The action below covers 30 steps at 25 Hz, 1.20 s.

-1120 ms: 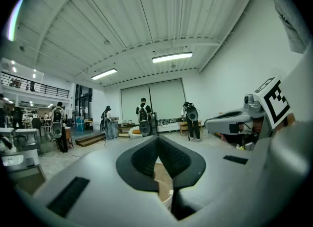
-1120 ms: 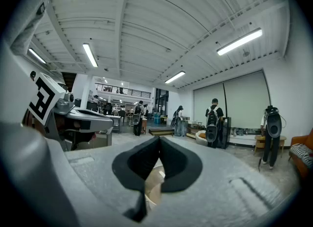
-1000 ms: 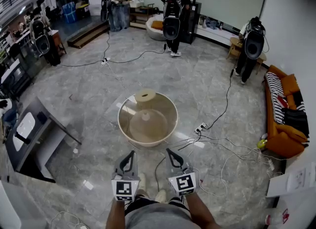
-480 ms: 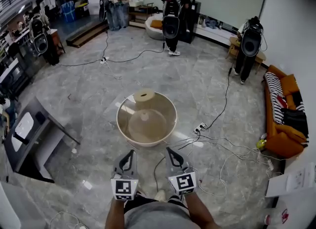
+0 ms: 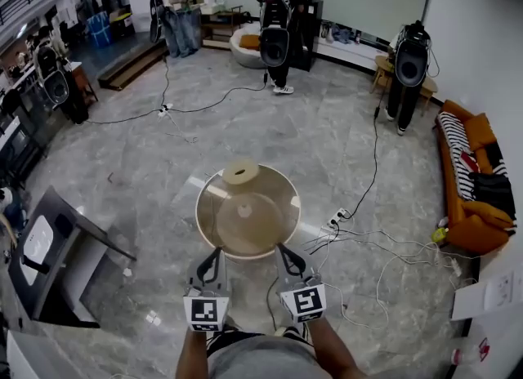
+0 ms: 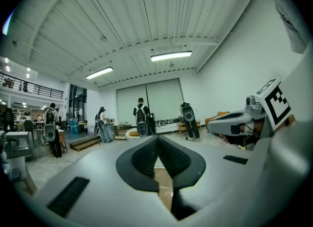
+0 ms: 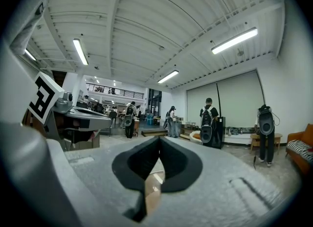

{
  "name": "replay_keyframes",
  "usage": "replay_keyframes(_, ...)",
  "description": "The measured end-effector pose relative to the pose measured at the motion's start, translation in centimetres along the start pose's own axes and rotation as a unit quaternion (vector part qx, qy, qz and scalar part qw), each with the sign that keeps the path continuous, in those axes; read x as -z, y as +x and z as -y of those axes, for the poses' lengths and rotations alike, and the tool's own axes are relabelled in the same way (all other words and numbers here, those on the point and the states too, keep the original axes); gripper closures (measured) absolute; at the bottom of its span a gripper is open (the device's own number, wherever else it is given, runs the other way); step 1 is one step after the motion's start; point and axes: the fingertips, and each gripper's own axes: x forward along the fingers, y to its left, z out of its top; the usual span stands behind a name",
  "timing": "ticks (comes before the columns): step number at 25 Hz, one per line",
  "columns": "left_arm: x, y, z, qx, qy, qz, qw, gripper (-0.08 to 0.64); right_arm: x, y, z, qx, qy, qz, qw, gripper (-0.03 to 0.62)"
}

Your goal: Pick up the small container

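Small container [image 5: 241, 171]: short, round tub, pale beige, with a shallow darker ring on its top; nearly the same colour as what it stands on.
Its place: far edge of the round surface [image 5: 198, 216], on the side away from the person, well apart from both grippers.
Surface: round, beige, bowl-like with a glossy top.
Left gripper [image 5: 215, 253]: fingers pressed together with nothing between them, tips by the near rim.
Right gripper [image 5: 282, 248]: fingers likewise closed and empty, beside the left one.
Floor [image 5: 327, 149]: grey marble, with cables [image 5: 384, 259] trailing to the right.
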Motion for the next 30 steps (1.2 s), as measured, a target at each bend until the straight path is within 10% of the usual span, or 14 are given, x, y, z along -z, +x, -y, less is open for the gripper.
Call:
replay_keyframes(16,2.8,17.9,-18.7,0.111,-0.002,-0.001,0.9938,0.543,-0.5,24.0,0.2,0.097,0.002,-0.034,0.995,0.592)
replay_keyframes(30,7.4,29.2,-22.6,0.19,0.002,0.007,0.9818,0.544,3.5,34.2,4.1,0.162,-0.007,-0.053,0.985,0.592)
